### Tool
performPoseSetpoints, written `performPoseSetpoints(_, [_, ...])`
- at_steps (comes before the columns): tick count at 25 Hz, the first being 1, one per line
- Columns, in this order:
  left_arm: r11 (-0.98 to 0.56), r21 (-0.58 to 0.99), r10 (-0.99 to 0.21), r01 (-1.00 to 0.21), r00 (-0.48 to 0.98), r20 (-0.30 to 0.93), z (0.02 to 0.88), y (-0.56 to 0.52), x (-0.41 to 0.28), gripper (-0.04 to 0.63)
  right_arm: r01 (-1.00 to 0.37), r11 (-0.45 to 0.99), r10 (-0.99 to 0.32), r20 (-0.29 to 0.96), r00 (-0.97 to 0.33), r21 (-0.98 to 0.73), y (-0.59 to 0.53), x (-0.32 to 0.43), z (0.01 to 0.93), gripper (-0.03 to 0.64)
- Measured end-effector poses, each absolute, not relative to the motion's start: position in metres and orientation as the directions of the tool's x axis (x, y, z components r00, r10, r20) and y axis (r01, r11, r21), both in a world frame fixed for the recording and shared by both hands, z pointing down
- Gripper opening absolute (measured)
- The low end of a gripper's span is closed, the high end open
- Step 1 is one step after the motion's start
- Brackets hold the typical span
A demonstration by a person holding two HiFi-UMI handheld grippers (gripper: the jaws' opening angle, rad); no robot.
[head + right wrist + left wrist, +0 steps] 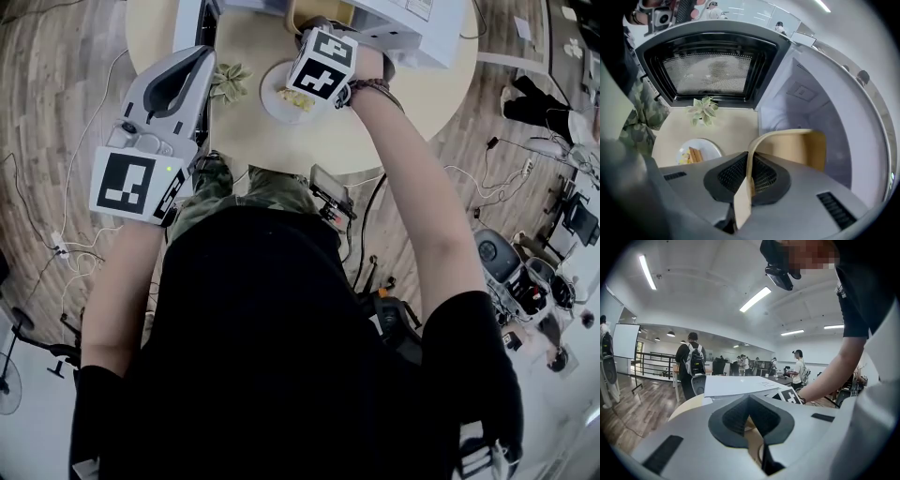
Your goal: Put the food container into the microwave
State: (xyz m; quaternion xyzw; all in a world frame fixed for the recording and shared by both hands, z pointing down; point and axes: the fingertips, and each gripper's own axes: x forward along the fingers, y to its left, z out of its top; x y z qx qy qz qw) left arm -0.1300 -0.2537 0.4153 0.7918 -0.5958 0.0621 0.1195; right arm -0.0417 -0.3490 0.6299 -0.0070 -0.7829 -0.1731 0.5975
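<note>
The food container (797, 147) is a tan paper box. My right gripper (749, 168) is shut on its near rim and points steeply down. The box hangs at the mouth of the white microwave (811, 98), in front of its bare cavity. The microwave's door (710, 70) stands swung open to the left. In the head view only the right gripper's marker cube (323, 61) shows, in front of the microwave (412, 28); the box is hidden under it. My left gripper (192, 70) hovers at the table's left edge, shut, with nothing between its jaws (750, 401).
A white plate (698, 152) with food sits on the round beige table (394, 122) just in front of the door. A small potted plant (704, 110) stands beside it. People stand at desks far off in the room. Cables lie on the wooden floor.
</note>
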Motion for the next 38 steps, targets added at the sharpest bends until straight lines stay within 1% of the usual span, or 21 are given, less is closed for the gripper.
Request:
performPoseSetpoints(12, [-0.252, 0.108, -0.927, -0.962, 0.272, 0.258, 0.419, -0.254, -0.128, 0.018, 0.225, 0.89, -0.343, 0.908, -0.242, 0.397, -0.393, -0.053, 0.652, 0.029])
performPoseSetpoints(19, [-0.244, 0.105, -0.927, -0.964, 0.264, 0.268, 0.419, -0.253, -0.129, 0.019, 0.203, 0.857, -0.423, 0.872, -0.247, 0.473, -0.418, -0.061, 0.66, 0.031])
performPoseSetpoints(29, [-0.238, 0.105, -0.926, -0.966, 0.258, 0.275, 0.421, -0.25, -0.129, 0.018, 0.158, 0.84, -0.474, 0.844, -0.251, 0.519, -0.435, -0.064, 0.668, 0.038])
performPoseSetpoints(31, [-0.234, 0.111, -0.925, -0.966, 0.257, 0.282, 0.422, -0.25, -0.129, 0.018, 0.152, 0.831, -0.489, 0.834, -0.256, 0.535, -0.438, -0.065, 0.667, 0.048])
performPoseSetpoints(35, [-0.237, 0.113, -0.923, -0.965, 0.26, 0.284, 0.422, -0.249, -0.129, 0.018, 0.146, 0.805, -0.523, 0.805, -0.28, 0.575, -0.44, -0.068, 0.662, 0.099])
performPoseSetpoints(38, [-0.238, 0.123, -0.919, -0.963, 0.265, 0.293, 0.423, -0.247, -0.128, 0.018, 0.13, 0.787, -0.549, 0.782, -0.295, 0.602, -0.44, -0.068, 0.655, 0.107])
